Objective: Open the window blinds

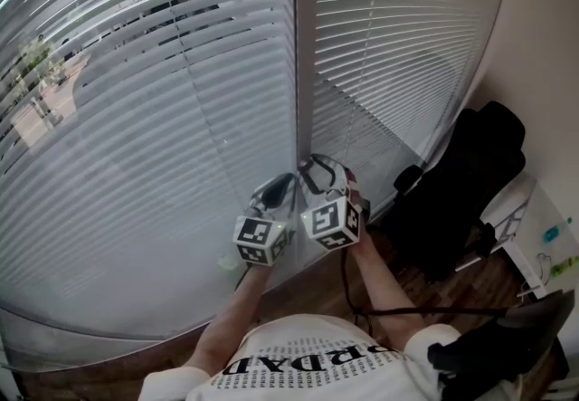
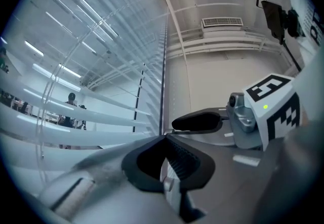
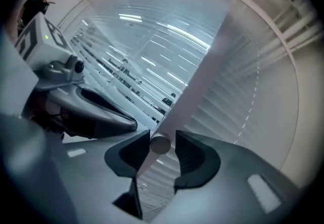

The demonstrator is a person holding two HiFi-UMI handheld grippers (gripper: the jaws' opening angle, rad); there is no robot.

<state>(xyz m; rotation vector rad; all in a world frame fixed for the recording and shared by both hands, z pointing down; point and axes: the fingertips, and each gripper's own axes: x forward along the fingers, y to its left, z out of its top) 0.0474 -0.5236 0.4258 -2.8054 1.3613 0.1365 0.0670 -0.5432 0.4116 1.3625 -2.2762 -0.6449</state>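
Head view, position: left hand-held gripper [image 1: 282,186] and right hand-held gripper [image 1: 317,173] were side by side, low at the mullion [image 1: 303,73] that divided the blinds [image 1: 154,119].
Head view, slats: thin, pale and horizontal. The outdoors showed through the left panel, while the right panel looked closer to shut. The wand could not be told apart from the mullion here.
Left gripper view, grip: jaws were drawn together at the tips, with a pale sliver [image 2: 165,180] pinched between the dark ribbed pads. I judged it to be the wand.
Right gripper view, grip: jaws were slightly parted and straddled the wand [image 3: 202,66]. One pad was touching or nearly so, and a slit of light showed at the other.
Right gripper view, axis: the wand was a smooth, pale, round rod. Its long axis ran up and away from the jaws, alongside the mullion.
Next move (judgement): tilting the slats would mean twisting about that axis, and the right jaws would need to close first.
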